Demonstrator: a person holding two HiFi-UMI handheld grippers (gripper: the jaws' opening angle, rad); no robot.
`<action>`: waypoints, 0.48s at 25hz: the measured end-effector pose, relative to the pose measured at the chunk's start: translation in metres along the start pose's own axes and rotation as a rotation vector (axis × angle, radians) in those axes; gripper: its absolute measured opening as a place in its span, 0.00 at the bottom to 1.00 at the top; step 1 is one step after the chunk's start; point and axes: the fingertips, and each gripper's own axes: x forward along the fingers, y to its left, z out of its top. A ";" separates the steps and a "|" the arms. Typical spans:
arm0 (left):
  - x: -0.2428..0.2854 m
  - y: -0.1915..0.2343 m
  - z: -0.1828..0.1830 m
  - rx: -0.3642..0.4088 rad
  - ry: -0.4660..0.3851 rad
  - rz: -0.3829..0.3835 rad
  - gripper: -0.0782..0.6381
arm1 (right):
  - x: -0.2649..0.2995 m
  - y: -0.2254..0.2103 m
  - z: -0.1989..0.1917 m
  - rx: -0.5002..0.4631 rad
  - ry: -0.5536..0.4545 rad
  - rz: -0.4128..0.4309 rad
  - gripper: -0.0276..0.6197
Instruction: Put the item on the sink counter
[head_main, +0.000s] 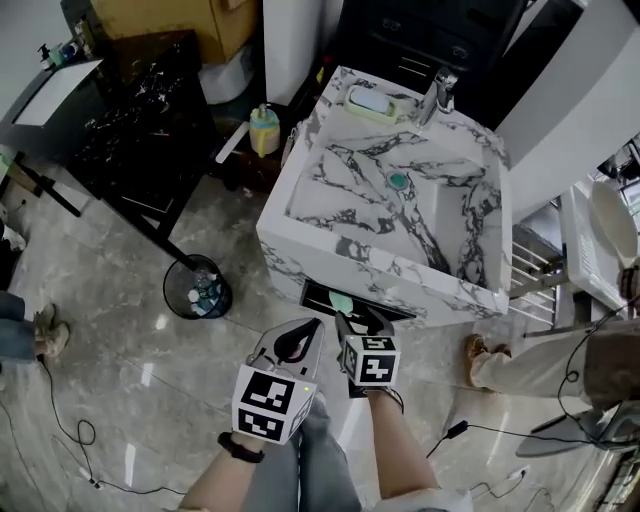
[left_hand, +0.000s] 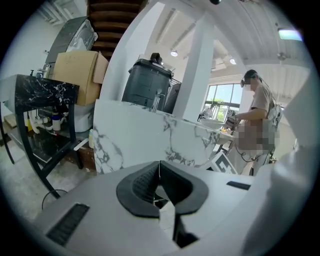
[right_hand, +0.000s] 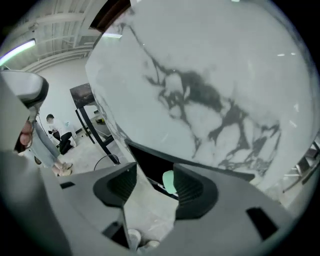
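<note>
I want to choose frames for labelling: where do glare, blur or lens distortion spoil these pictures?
Head view: lamp glare streaks the glossy floor. Left gripper view: the window is washed out, and the corners are black from the fisheye. Right gripper view: the marble sink front bulges and looks soft.

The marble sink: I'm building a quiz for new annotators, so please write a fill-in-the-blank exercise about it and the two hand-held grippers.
1. The left hand-held gripper has its jaws ____.
2. The right hand-held gripper has its jaws ____, gripping nothing.
3. On the marble sink, the soap dish sits beside the ____.
4. The black bin stands on the ____.
Missing words: shut; open; faucet; floor.
</note>
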 end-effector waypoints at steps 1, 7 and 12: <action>-0.007 -0.001 0.009 -0.005 0.004 0.004 0.13 | -0.013 0.004 0.005 0.011 0.006 0.005 0.40; -0.043 -0.006 0.066 -0.025 0.010 0.027 0.13 | -0.082 0.028 0.048 0.010 0.024 0.058 0.36; -0.066 -0.016 0.116 -0.027 -0.027 0.017 0.13 | -0.136 0.043 0.108 -0.025 -0.034 0.081 0.32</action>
